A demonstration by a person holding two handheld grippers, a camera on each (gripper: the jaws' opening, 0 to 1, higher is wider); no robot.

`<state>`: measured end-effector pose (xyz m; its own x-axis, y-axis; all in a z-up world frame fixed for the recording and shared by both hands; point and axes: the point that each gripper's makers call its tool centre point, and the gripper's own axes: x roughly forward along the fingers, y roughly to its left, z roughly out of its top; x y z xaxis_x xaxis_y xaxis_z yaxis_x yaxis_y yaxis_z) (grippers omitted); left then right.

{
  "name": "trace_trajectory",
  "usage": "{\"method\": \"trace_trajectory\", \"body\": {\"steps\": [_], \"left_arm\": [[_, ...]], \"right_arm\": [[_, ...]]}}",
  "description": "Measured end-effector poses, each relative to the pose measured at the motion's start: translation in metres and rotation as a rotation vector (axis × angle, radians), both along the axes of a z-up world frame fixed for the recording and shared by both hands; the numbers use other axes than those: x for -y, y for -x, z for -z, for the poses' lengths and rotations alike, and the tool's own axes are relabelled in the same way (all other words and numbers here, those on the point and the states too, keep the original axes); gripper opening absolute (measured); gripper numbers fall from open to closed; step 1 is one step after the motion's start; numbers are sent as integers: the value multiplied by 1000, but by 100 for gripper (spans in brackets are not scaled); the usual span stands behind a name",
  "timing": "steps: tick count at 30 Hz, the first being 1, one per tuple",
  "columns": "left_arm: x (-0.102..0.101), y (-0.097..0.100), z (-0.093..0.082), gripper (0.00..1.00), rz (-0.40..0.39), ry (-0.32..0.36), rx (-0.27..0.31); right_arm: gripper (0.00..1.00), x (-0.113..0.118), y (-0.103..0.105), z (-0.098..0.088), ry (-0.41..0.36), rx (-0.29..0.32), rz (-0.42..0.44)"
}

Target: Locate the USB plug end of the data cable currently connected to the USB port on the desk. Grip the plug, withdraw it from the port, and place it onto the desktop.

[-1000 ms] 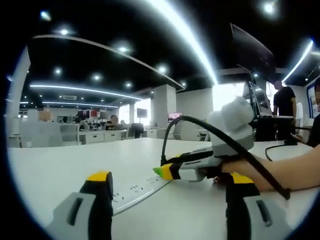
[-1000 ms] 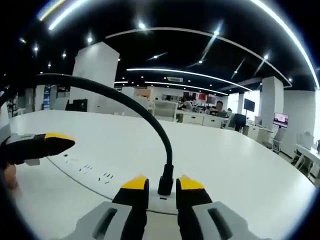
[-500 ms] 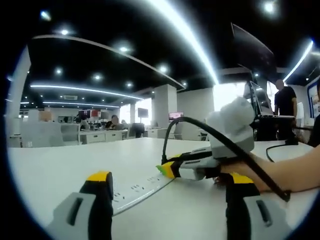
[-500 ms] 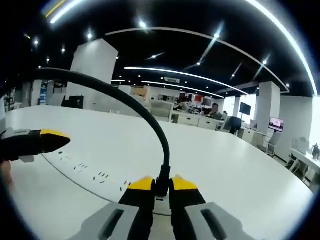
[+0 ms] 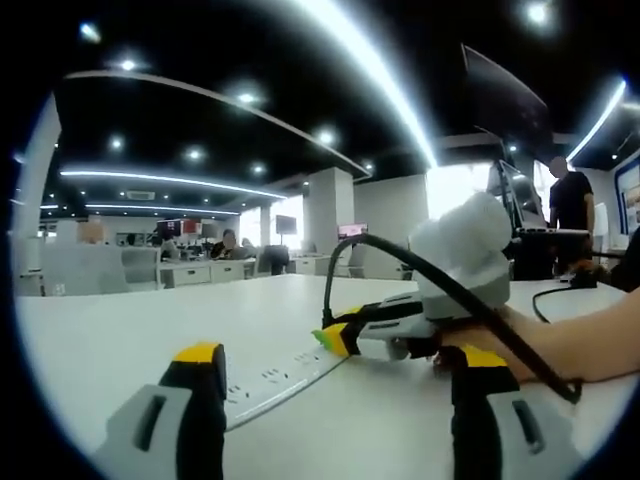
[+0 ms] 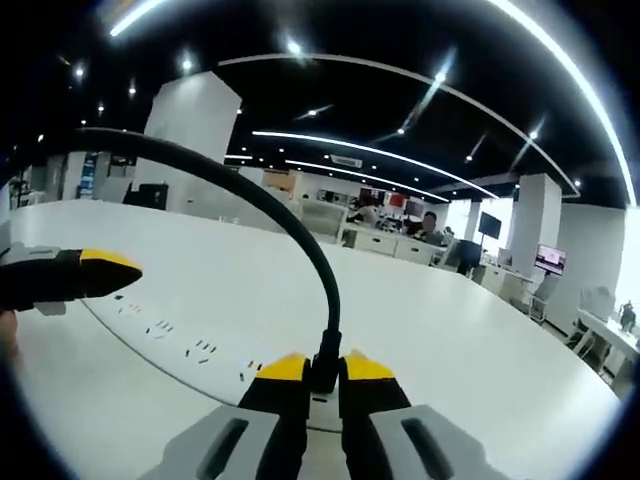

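The black USB plug (image 6: 324, 368) is pinched between the yellow-tipped jaws of the right gripper (image 6: 322, 375), low on the plug body, right at the long white power strip (image 6: 190, 350) set flush in the white desktop (image 6: 470, 340). The plug is seen upright and looks still seated in the strip's port, tho the joint itself is hidden behind the jaw tips. So the step in hand is judged to be the withdrawal.

To be done well: the pull should be kept straight along the plug's axis, away from the strip, w/ no sideways rocking, since a tilted pull could bind the plug or strain the port. Grip pressure should be kept firm; the plug body is short and smooth-looking, so slip is a risk. Once free, it can be laid flat on the desktop beside the strip, w/ cable slack allowed for.

The thick black data cable (image 6: 250, 195) is seen rising from the plug and arching over in a stiff curve away from the strip; it'll prob. spring a bit when released.

In the left gripper view, the left gripper (image 5: 335, 400) is held w/ jaws spread wide, nothing between them, hovering near the strip (image 5: 275, 380). The right gripper (image 5: 330, 338) is shown there at the strip's far end, cable (image 5: 440, 280) looping over it.
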<state>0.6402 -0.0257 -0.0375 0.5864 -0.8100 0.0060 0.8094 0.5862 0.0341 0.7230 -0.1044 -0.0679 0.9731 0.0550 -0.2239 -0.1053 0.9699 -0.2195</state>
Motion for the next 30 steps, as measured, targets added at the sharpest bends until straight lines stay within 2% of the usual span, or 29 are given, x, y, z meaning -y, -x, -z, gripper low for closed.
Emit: {"method": "trace_trajectory", "body": {"steps": [3, 5, 9, 10, 11, 13, 15, 17, 19, 22, 25, 29, 30], "left_arm": [[0, 0, 0, 93, 1, -2, 1], [0, 0, 0, 93, 1, -2, 1], [0, 1, 0, 93, 1, 2, 0], [1, 1, 0, 93, 2, 2, 1], [1, 1, 0, 93, 2, 1, 1], [1, 1, 1, 93, 3, -2, 2], [1, 1, 1, 93, 3, -2, 2], [1, 0, 1, 93, 2, 0, 0], [0, 0, 0, 93, 2, 4, 0], [0, 0, 0, 93, 0, 5, 3], [0, 0, 1, 93, 1, 1, 5], [0, 0, 0, 93, 0, 4, 6], [0, 0, 0, 93, -1, 3, 6]], "right_arm": [[13, 1, 0, 0, -13, -2, -3], [12, 1, 1, 0, -72, -10, 0], [12, 2, -1, 1, -59, -15, 6], [12, 3, -3, 1, -50, -15, 8], [12, 4, -3, 0, 27, -23, 8], [13, 2, -3, 0, 116, -27, 7], [12, 1, -1, 1, 77, -31, 9], [12, 2, -1, 1, -145, -33, 8], [12, 9, -1, 2, -235, -54, 28], [12, 5, 1, 2, -199, -48, 22], [12, 5, 3, 3, -209, -50, 20], [12, 4, 1, 3, -174, -48, 17], [12, 4, 1, 2, -131, -47, 10]]}}
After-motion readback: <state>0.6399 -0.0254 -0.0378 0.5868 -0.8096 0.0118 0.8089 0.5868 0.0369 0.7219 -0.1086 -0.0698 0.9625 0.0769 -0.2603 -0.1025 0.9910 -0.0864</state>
